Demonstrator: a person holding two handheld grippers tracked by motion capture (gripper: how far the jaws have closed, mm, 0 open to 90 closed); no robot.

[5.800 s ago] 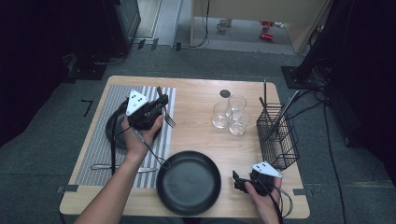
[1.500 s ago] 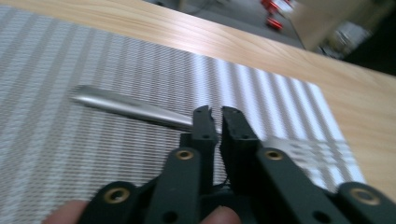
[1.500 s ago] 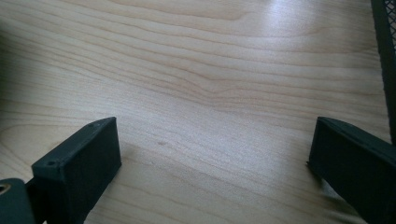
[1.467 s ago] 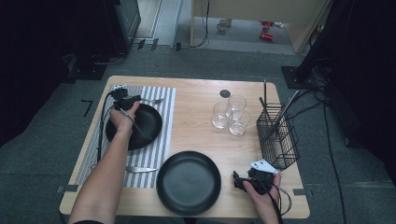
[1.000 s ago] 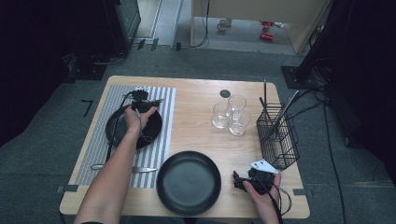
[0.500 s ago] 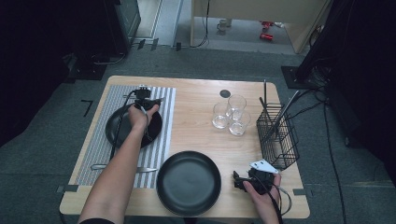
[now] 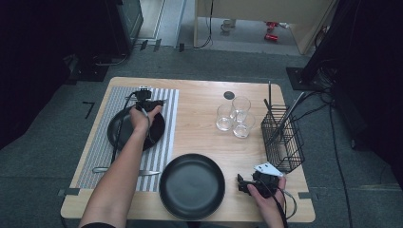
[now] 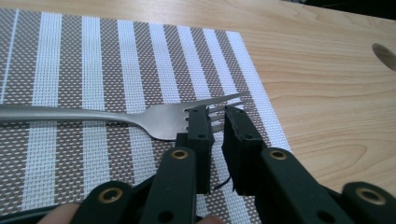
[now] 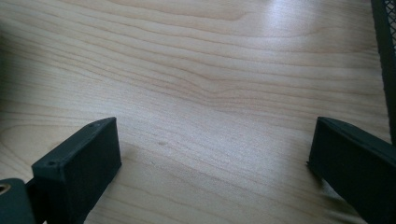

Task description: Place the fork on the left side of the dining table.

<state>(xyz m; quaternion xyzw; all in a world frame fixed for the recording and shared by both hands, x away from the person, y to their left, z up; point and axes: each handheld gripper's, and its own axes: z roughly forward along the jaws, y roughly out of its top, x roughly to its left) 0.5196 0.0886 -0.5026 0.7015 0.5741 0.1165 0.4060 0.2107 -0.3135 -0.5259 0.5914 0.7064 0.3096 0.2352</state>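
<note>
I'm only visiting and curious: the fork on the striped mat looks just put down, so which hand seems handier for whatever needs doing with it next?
Probably the left. The left gripper sits right at the fork tines on the striped mat, its jaws having just opened slightly. The right gripper rests open at the table's near edge, beside the wire basket.

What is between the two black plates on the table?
Just striped placemat. In the high view the small black plate sits on it, and the big black plate lies nearer the person on the wood; a knife lies off to the side.
</note>
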